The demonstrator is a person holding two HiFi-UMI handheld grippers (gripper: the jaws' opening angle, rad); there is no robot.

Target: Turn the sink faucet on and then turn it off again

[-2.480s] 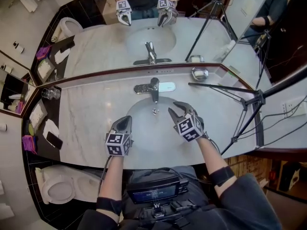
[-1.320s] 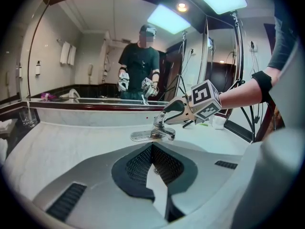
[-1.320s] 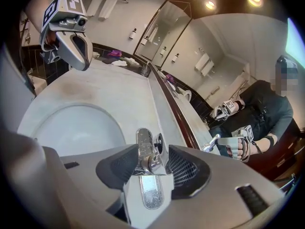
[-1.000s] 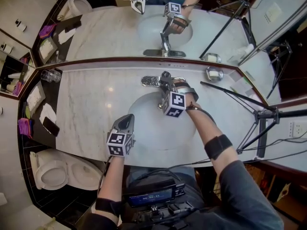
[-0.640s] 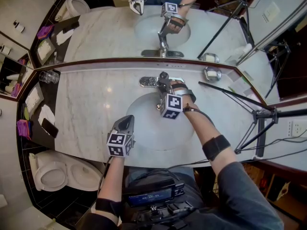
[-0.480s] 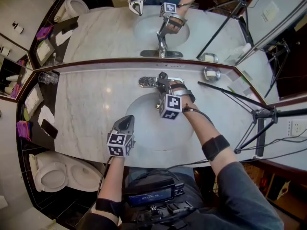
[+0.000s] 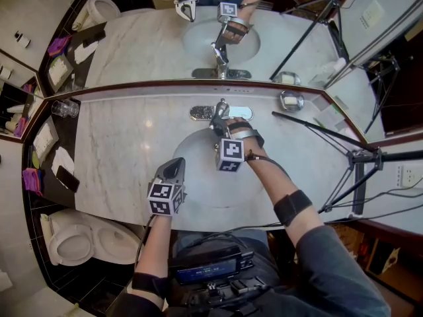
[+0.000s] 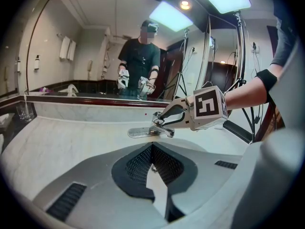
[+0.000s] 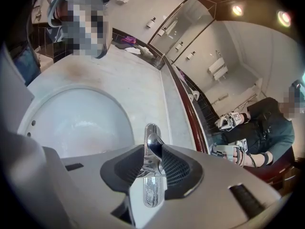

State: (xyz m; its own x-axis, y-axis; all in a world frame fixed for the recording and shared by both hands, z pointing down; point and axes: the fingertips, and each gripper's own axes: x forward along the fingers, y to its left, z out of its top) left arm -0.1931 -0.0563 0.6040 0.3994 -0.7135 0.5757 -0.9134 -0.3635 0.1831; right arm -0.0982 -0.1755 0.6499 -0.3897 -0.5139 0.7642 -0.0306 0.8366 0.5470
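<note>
A chrome faucet [image 7: 220, 109] stands on its base plate behind the oval white basin [image 7: 198, 177]. My right gripper [image 7: 218, 121] reaches over the basin and is shut on the faucet's lever. In the right gripper view the lever [image 9: 151, 144] sits pinched between both dark pads [image 9: 174, 168]. The left gripper view shows the right gripper [image 8: 164, 120] clamped at the top of the faucet [image 8: 151, 130] from the side. I cannot see any water stream. My left gripper [image 7: 174, 166] hovers shut and empty over the basin's near left rim.
A marble counter [image 7: 119, 150] runs under a wall mirror [image 7: 132, 45]. A soap dish [image 7: 291, 101] sits at the back right, a glass [image 7: 61, 107] at the back left. Tripod legs [image 7: 330, 131] cross the counter's right end. A toilet [image 7: 73, 243] stands lower left.
My right gripper came from over the basin to the faucet and closed on its lever. Over the last half second it has moved nearer and lower, still gripping. The left gripper stayed put.
</note>
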